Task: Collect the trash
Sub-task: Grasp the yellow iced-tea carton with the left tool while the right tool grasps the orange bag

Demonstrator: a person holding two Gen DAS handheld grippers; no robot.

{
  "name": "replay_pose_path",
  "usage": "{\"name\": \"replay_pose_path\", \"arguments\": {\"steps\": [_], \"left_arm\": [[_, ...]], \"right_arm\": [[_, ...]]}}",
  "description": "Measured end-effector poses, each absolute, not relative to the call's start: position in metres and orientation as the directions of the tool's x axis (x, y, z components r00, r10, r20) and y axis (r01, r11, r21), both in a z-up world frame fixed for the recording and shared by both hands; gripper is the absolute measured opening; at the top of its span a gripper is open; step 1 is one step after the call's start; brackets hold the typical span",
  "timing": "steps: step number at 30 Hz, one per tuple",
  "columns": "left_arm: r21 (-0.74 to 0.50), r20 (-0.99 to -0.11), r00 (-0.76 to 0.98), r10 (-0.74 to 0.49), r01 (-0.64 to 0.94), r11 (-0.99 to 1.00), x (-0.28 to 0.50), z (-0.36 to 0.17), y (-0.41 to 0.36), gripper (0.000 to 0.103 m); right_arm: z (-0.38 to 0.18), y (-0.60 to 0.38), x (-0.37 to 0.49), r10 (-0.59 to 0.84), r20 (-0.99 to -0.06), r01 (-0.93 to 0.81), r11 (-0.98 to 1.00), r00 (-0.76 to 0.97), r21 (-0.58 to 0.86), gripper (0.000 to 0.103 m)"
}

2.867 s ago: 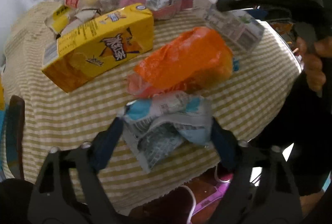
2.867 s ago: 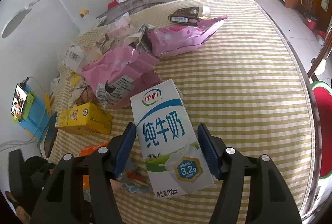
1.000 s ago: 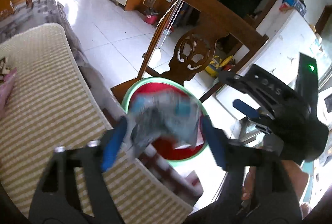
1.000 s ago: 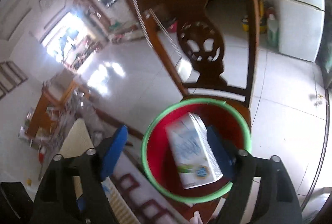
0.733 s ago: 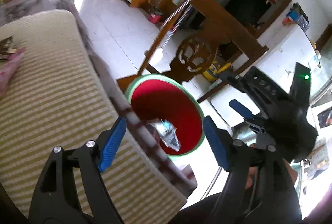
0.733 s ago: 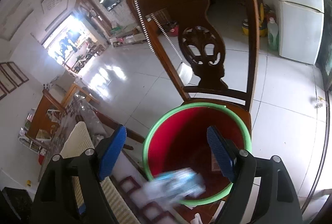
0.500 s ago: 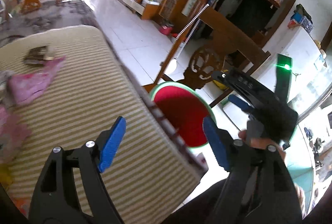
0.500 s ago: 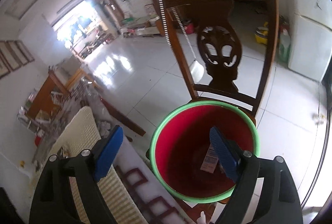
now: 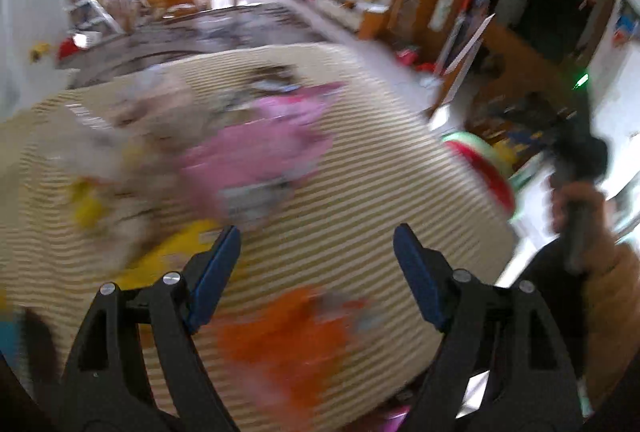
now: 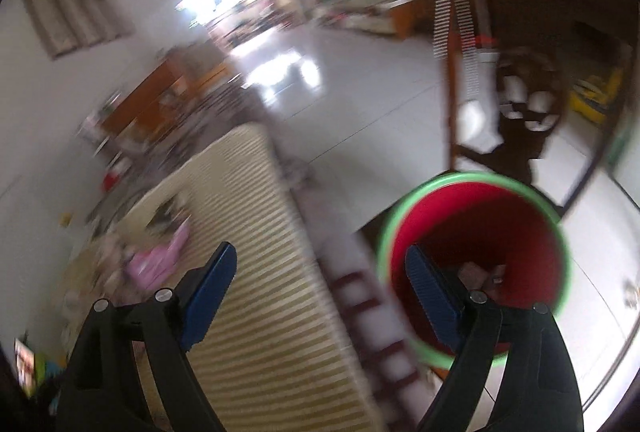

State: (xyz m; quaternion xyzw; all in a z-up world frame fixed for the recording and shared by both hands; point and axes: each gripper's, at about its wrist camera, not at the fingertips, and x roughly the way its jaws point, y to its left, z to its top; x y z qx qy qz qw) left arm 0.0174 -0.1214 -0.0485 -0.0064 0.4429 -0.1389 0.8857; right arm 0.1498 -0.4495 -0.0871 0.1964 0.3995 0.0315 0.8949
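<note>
Left gripper [image 9: 316, 264] spread wide and empty above the striped-cloth bench [image 9: 360, 192]; right gripper [image 10: 320, 280] likewise released, holding nothing, beside the green-rimmed red plastic bucket [image 10: 472, 216]. Remaining trash on the bench: a crumpled orange plastic wrapper [image 9: 288, 336] nearest, a yellow carton [image 9: 172, 252], probably, through the blur, and pink bags [image 9: 260, 152]. Best to steady first, straddle the orange wrapper squarely, then squeeze low.

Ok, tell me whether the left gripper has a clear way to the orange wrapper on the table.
Probably yes. The left gripper is open and empty, and the orange wrapper lies just below its jaws near the table's front edge, nothing on top. The frame is blurred, so fine detail is uncertain.
</note>
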Motion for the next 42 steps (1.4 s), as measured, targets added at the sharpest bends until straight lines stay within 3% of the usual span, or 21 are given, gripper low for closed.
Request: {"name": "replay_pose_path", "arguments": {"steps": [3, 9, 10, 15, 19, 21, 23, 25, 33, 38, 42], "left_arm": [[0.012, -0.830, 0.551, -0.088, 0.174, 0.985, 0.018, -0.063, -0.083, 0.076], [0.000, -0.865, 0.499, -0.053, 0.104, 0.995, 0.019, -0.090, -0.042, 0.077], [0.011, -0.863, 0.504, -0.042, 0.101, 0.995, 0.020, -0.091, -0.043, 0.085], [0.036, -0.873, 0.486, -0.026, 0.117, 0.993, 0.029, -0.100, -0.047, 0.085], [0.045, -0.871, 0.491, -0.015, 0.111, 0.993, 0.033, -0.101, -0.050, 0.085], [-0.001, -0.882, 0.469, -0.043, 0.090, 0.996, 0.040, -0.110, -0.044, 0.077], [-0.050, -0.886, 0.456, -0.083, 0.083, 0.995, 0.042, -0.112, -0.044, 0.045], [-0.087, -0.882, 0.458, -0.112, 0.076, 0.993, 0.042, -0.111, -0.041, 0.035], [-0.173, -0.870, 0.467, -0.161, 0.016, 0.985, 0.039, -0.110, -0.031, 0.035], [-0.188, -0.869, 0.467, -0.162, -0.009, 0.982, 0.036, -0.115, -0.026, 0.057], [-0.209, -0.867, 0.465, -0.181, -0.009, 0.978, 0.038, -0.117, -0.029, 0.057]], "right_arm": [[-0.091, -0.415, 0.154, 0.302, -0.716, -0.024, 0.928, 0.630, 0.371, 0.083], [-0.097, -0.355, 0.156, 0.469, -0.717, -0.210, 0.881, 0.516, 0.425, 0.084], [-0.097, -0.346, 0.156, 0.489, -0.716, -0.240, 0.872, 0.498, 0.428, 0.084], [-0.093, -0.304, 0.151, 0.498, -0.731, -0.391, 0.858, 0.467, 0.334, 0.089], [-0.103, -0.286, 0.148, 0.546, -0.739, -0.442, 0.818, 0.395, 0.368, 0.090], [-0.106, -0.282, 0.145, 0.566, -0.743, -0.452, 0.801, 0.358, 0.393, 0.090], [-0.108, -0.275, 0.139, 0.568, -0.751, -0.472, 0.792, 0.336, 0.388, 0.090], [-0.109, -0.265, 0.135, 0.576, -0.754, -0.505, 0.775, 0.316, 0.380, 0.090], [-0.129, -0.222, 0.121, 0.680, -0.724, -0.545, 0.652, 0.112, 0.528, 0.091], [-0.139, -0.195, 0.110, 0.650, -0.758, -0.587, 0.634, 0.052, 0.504, 0.091], [-0.142, -0.191, 0.109, 0.643, -0.764, -0.590, 0.634, 0.043, 0.500, 0.091]]}}
